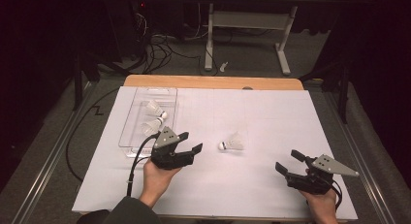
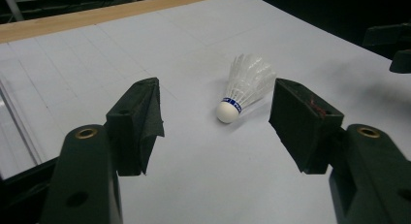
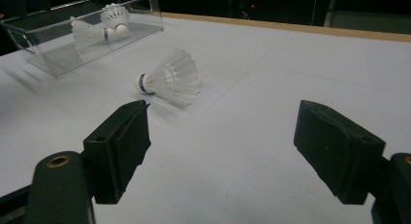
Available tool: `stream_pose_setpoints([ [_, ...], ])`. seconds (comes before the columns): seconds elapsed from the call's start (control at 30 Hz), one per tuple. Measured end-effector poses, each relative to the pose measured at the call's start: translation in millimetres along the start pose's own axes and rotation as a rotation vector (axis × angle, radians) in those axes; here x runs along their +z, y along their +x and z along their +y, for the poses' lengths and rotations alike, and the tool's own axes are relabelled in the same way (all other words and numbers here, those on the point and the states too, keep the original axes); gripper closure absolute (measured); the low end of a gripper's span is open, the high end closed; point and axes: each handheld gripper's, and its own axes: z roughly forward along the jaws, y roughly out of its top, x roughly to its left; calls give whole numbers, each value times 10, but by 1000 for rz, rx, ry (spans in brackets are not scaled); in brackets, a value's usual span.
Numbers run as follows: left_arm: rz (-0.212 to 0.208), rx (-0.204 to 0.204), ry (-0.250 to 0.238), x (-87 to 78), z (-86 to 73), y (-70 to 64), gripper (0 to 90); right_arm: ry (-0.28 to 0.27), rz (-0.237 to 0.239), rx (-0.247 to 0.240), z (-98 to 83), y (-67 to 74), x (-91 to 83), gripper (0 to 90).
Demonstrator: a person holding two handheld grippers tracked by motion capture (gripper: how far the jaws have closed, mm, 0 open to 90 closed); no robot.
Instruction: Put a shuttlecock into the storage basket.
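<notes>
The left gripper (image 1: pixel 190 142) is wide open and holds nothing. The right gripper (image 1: pixel 289 162) is wide open too, and empty. A white shuttlecock (image 1: pixel 232 143) lies on its side on the white table (image 1: pixel 271 112), at two o'clock from the left gripper. Farther off, at eleven o'clock, a clear box (image 1: pixel 130 123) holds two more shuttlecocks (image 1: pixel 154 108).

shuttlecock (image 2: pixel 245 86) on its side, jaws apart (empty)
</notes>
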Motion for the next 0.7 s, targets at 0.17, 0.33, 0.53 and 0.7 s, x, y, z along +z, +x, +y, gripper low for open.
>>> stream_pose_setpoints([
  [0.17,-4,5,1,22,12,-17,365,2,-1,0,-1,1,0,211],
  [0.33,-9,8,3,48,19,-30,365,0,0,-1,-1,1,-2,211],
  [0.53,-14,8,5,73,25,-41,365,-2,1,2,0,0,-3,211],
  [0.7,-17,8,7,93,27,-52,365,-2,2,2,0,0,-5,211],
])
